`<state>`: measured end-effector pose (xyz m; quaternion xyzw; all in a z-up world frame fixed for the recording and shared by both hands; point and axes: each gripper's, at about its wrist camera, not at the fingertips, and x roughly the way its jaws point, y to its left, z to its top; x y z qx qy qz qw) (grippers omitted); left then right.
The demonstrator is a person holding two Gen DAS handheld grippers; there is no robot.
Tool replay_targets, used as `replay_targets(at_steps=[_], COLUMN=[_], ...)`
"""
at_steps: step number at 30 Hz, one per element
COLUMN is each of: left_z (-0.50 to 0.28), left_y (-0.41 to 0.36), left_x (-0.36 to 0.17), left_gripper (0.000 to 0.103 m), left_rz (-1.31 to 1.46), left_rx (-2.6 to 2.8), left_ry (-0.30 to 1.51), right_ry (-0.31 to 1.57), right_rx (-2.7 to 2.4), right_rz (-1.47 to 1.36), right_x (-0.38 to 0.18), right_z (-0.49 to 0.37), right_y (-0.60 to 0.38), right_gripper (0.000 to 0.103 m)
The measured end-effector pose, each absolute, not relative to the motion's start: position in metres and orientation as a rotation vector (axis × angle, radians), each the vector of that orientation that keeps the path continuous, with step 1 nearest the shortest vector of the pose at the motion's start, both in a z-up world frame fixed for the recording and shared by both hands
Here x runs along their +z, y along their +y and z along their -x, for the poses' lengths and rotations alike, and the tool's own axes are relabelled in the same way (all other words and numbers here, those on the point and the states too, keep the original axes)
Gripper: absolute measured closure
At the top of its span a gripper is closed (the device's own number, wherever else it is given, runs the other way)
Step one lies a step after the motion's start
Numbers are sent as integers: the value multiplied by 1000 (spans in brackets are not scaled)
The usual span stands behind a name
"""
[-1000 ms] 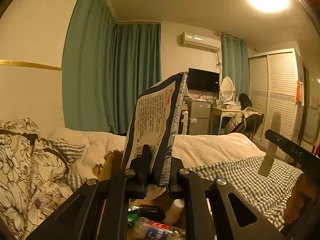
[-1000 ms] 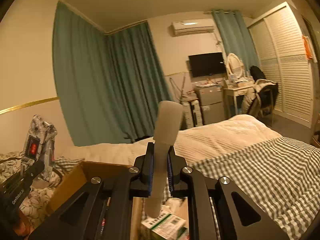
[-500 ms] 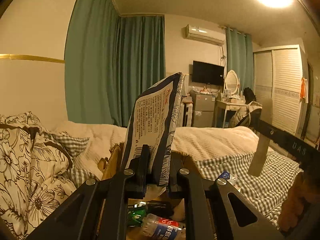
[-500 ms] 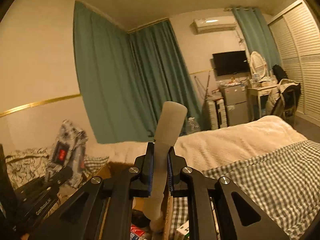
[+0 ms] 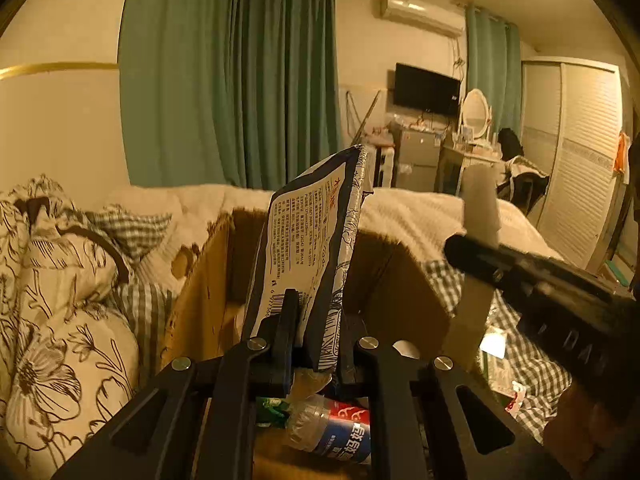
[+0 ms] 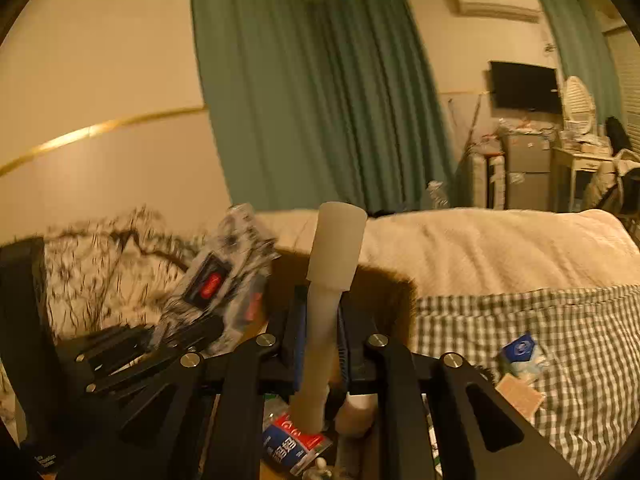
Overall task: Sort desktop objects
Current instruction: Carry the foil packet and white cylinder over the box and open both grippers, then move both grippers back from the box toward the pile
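The left gripper (image 5: 316,336) is clamped on the lower end of a flat, dark-bordered plastic packet with a white printed back panel (image 5: 312,248), which stands nearly upright between the pads and leans a little to the right at its top. Just beyond and below the fingers sits an open brown cardboard box (image 5: 208,288), resting on the bed; the packet is held above its opening. Under the gripper, inside the box, lies a crumpled clear plastic bottle with a red and blue label (image 5: 336,428), with something green just to its left (too small to identify).

The right gripper (image 6: 320,340) has a pale, frosted cylindrical tube with a wider cap end (image 6: 332,276) between its pads; its jaws have just opened a little, yet the pads still sit against the tube's narrower shaft. The tube stands tilted slightly right, cap end uppermost, its lower end just above the bottle in the box. In the left wrist view the same gripper shows as a blurred black bar crossing from the right, tube upright through it.

To the right of the right gripper, on a grey-and-white checked bedspread (image 6: 560,320), lie a small blue-and-white packet (image 6: 520,350) and a tan flat card-like piece (image 6: 520,396), well apart from the box. To the left of the left gripper is a floral black-and-white duvet (image 5: 60,320).
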<state>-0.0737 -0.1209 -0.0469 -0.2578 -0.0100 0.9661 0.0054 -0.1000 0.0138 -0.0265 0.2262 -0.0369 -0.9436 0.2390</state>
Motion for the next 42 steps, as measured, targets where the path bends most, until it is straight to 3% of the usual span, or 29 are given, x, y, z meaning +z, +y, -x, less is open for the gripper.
replay_targets(at_steps=[3, 8, 11, 13, 15, 20, 22, 24, 30, 42], left_z=[78, 77, 72, 69, 64, 48, 40, 31, 8, -27], left_y=[-123, -123, -124, -128, -131, -129, -126, -122, -112, -86], left_x=[-53, -54, -48, -42, -35, -14, -6, 2, 23, 42], left_gripper=[88, 73, 60, 53, 48, 38, 25, 18, 0, 0], left_rz=[856, 886, 866, 846, 820, 730, 688, 642, 499, 372], left_rx=[3020, 3024, 3050, 3063, 3077, 3096, 3103, 3115, 3123, 3134], left_ry=[-48, -67, -84, -107, -132, -143, -134, -123, -108, -71], right_ry=[-69, -29, -23, -19, -32, -47, -65, -83, -103, -241], right_rx=[-2528, -2493, -2509, -2527, -2531, -2573, -2583, -2599, -2652, -2727], right_rz=[-712, -819, -826, -818, -781, -710, -685, -652, -539, -398], right_x=[-41, -59, -59, -58, -52, -34, -26, -17, 13, 58], right_z=[111, 121, 121, 120, 116, 103, 97, 90, 63, 19], right_y=[5, 0, 2, 1, 6, 18, 24, 30, 56, 135], right_gripper=[88, 87, 83, 72, 68, 67, 66, 60, 59, 31])
